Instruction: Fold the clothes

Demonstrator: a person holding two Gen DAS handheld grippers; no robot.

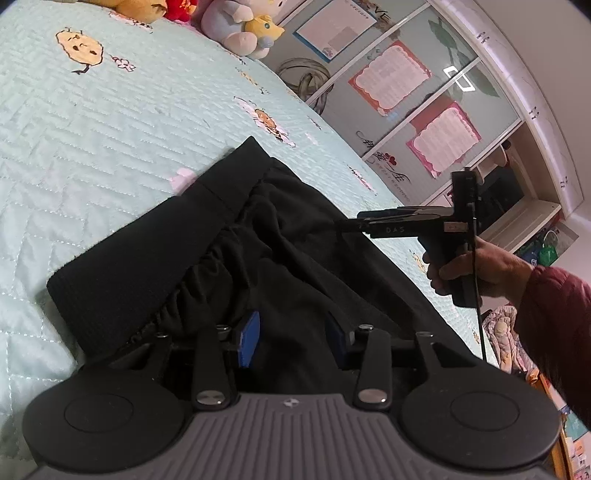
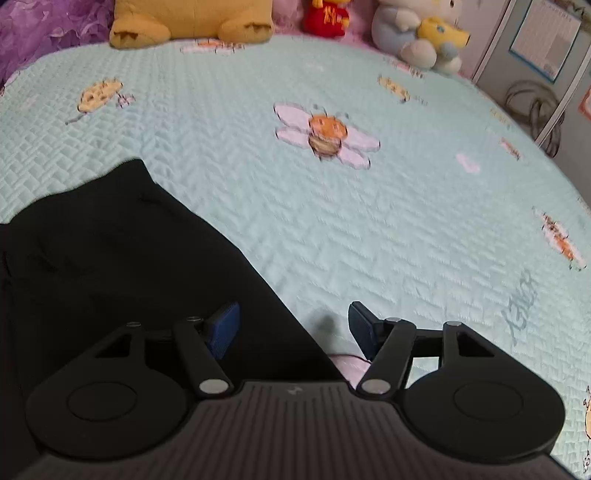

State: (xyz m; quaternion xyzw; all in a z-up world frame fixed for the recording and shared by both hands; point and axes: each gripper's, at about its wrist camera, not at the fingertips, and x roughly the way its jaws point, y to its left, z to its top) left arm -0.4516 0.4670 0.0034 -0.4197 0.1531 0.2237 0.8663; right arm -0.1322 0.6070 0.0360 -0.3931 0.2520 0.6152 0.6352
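bed: mint quilted cover (image 1: 110,147), plush toys (image 2: 192,18) lined along its far edge | black garment (image 1: 207,240) rumpled at near side, ribbed waistband on the left | left gripper (image 1: 291,339) low over the cloth, jaws part open, grip uncertain | right gripper (image 2: 291,328) wide open, holding nothing, straddling garment edge and quilt.

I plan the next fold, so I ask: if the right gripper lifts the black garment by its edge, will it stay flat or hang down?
The black garment probably hangs limp: it already lies in soft wrinkles, gathered below its waistband. It looks thick and fuzzy, so likely not slippery on the quilted bed cover. The right gripper is open over its edge.
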